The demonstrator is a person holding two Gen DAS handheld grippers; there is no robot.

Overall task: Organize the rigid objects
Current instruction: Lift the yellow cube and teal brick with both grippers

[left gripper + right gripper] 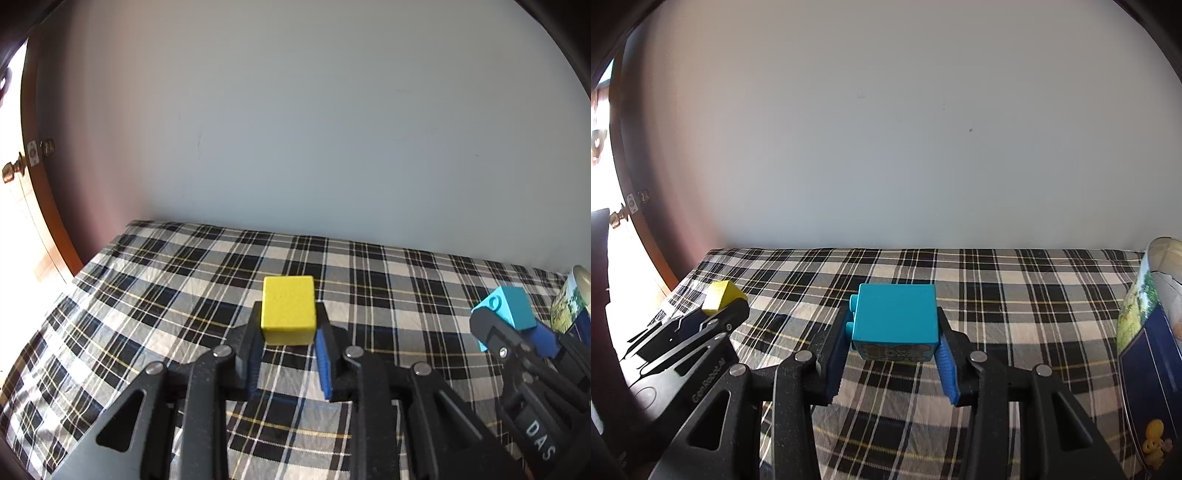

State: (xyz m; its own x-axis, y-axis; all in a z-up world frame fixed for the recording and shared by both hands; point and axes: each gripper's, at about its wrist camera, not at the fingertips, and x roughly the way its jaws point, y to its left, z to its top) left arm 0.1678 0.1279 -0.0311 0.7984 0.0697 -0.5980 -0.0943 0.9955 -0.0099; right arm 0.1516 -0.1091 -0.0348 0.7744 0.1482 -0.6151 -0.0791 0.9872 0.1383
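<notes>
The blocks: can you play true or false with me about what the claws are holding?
1. The left claw holds a yellow block. True.
2. The right claw is empty. False: it grips a blue block.
3. The blue block has round studs on one side. True.
4. The cloth is plain red. False: it is a black, white and grey check.
5. The yellow block lies flat on the cloth. False: it is held between the claw's fingers.
</notes>
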